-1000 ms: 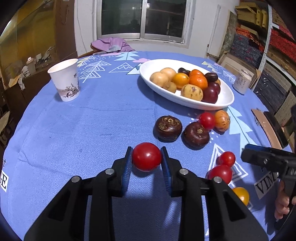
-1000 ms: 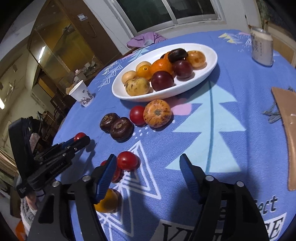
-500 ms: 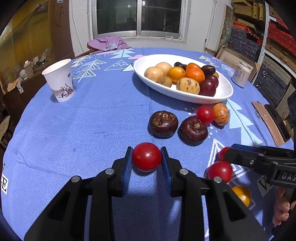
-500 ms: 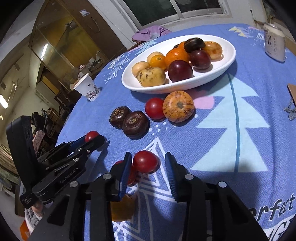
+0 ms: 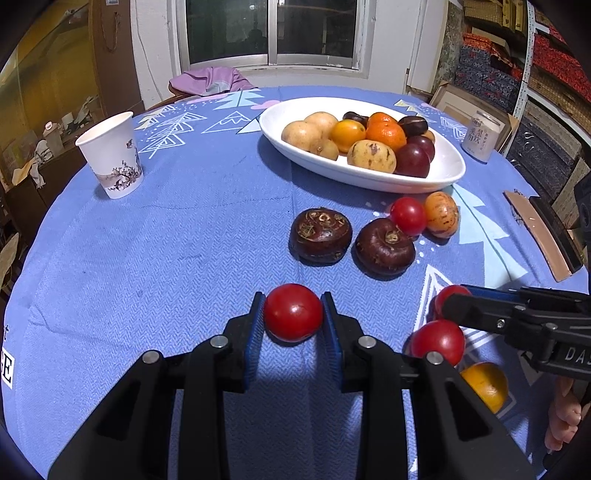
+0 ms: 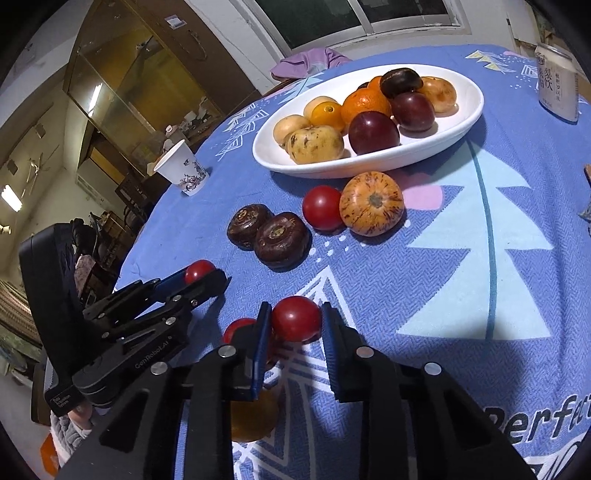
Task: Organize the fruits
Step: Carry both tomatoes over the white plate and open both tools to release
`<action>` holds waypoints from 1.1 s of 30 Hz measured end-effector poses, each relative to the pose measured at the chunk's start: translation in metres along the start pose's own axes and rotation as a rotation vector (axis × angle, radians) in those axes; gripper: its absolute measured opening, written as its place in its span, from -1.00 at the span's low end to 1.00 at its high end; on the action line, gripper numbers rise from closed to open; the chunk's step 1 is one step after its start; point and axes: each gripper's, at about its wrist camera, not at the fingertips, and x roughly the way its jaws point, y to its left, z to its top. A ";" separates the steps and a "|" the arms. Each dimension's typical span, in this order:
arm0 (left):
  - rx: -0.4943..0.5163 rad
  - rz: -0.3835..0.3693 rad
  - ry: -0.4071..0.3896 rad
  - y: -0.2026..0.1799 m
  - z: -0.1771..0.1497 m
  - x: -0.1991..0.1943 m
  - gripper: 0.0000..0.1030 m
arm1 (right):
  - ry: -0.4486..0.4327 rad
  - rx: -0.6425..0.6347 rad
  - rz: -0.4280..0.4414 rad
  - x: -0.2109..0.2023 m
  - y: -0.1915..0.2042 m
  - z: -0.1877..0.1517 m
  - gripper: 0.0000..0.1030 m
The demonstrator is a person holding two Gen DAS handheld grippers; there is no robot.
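Red tomato [image 5: 293, 312] pinched between my left claw's [image 5: 293, 321] blue pads; two brown fruits [image 5: 320, 235] sit just ahead, white dish [image 5: 448, 173] beyond them on the blue cloth [image 5: 166, 240]. Right wrist view: my right claw [image 6: 295, 325] squeezes another tomato [image 6: 296, 318], a third tomato [image 6: 236, 328] touching its left finger.

A dark sliding window [image 5: 271, 31] sits in a white wall [image 5: 155, 48], with what looks like a wooden cabinet [image 6: 122, 92] leftward.
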 end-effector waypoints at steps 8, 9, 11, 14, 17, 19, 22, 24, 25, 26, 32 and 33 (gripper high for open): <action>0.011 0.034 -0.051 -0.003 0.000 -0.009 -0.42 | -0.192 -0.174 -0.286 -0.035 0.012 -0.005 -0.48; 0.012 0.041 -0.058 -0.003 0.000 -0.011 -0.42 | -0.190 -0.173 -0.292 -0.035 0.010 -0.005 -0.48; 0.012 0.047 -0.066 -0.003 0.000 -0.013 -0.42 | -0.184 -0.176 -0.294 -0.033 0.009 -0.004 -0.48; 0.017 0.054 -0.079 -0.003 0.000 -0.015 -0.42 | -0.182 -0.187 -0.293 -0.032 0.009 -0.004 -0.48; 0.022 0.057 -0.081 -0.004 0.000 -0.016 -0.42 | -0.174 -0.183 -0.294 -0.029 0.009 -0.003 -0.48; 0.022 0.055 -0.077 -0.003 0.000 -0.015 -0.42 | -0.171 -0.179 -0.291 -0.028 0.009 -0.003 -0.48; 0.020 0.052 -0.079 -0.003 0.000 -0.015 -0.42 | -0.172 -0.178 -0.290 -0.029 0.009 -0.003 -0.48; 0.021 0.052 -0.081 -0.003 -0.001 -0.015 -0.42 | -0.170 -0.178 -0.290 -0.029 0.009 -0.003 -0.48; 0.022 0.052 -0.081 -0.003 -0.001 -0.015 -0.42 | -0.169 -0.178 -0.290 -0.029 0.009 -0.003 -0.48; 0.022 0.052 -0.081 -0.003 -0.001 -0.015 -0.42 | -0.169 -0.179 -0.290 -0.029 0.009 -0.003 -0.48; 0.021 0.052 -0.081 -0.003 -0.001 -0.015 -0.42 | -0.168 -0.178 -0.289 -0.029 0.008 -0.004 -0.48; 0.021 0.051 -0.081 -0.003 -0.001 -0.015 -0.42 | -0.167 -0.177 -0.289 -0.029 0.008 -0.004 -0.48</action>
